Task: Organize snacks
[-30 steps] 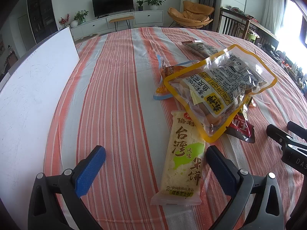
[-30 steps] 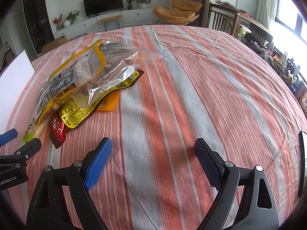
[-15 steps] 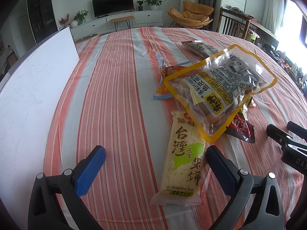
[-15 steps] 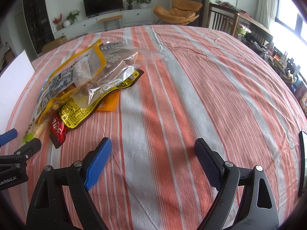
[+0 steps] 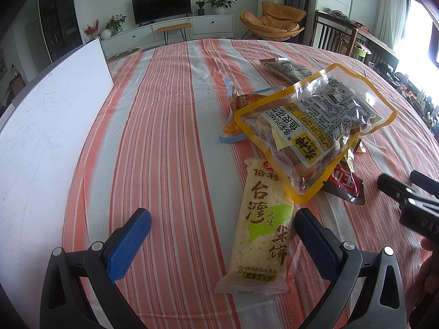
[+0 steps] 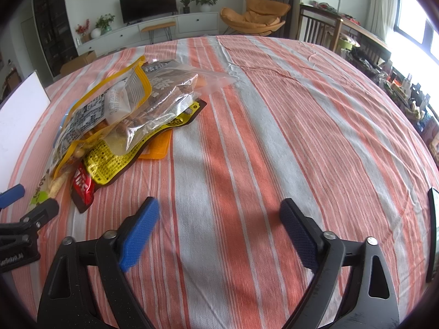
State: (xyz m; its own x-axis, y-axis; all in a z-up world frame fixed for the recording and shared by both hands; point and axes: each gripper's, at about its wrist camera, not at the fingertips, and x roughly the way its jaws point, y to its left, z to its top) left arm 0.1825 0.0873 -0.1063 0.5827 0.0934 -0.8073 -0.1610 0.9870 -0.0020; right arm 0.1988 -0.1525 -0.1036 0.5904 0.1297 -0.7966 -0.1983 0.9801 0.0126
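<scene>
A pale rice-cracker pack [image 5: 260, 224] with green print lies on the striped tablecloth [image 5: 164, 137]. It sits between the fingers of my left gripper [image 5: 221, 219], nearer the right one, and the pads do not touch it. That gripper is open. Behind the pack is a snack pile: a yellow-rimmed peanut bag [image 5: 315, 126] on top, a red pack [image 5: 345, 183] and a blue-rimmed pack [image 5: 236, 115]. My right gripper [image 6: 219, 205] is to the right of the pile [image 6: 123, 115]. Its jaws are opening over bare cloth, with nothing between them.
A white board [image 5: 41, 137] lies along the table's left side. A dark flat object [image 6: 433, 233] sits at the right edge. Striped cloth [image 6: 301, 109] stretches out to the right of the pile. A TV cabinet, an orange chair and wooden chairs stand beyond the table.
The right gripper's blue finger is now blurred as the jaws part slightly. Both hands and the snacks are where they were.
</scene>
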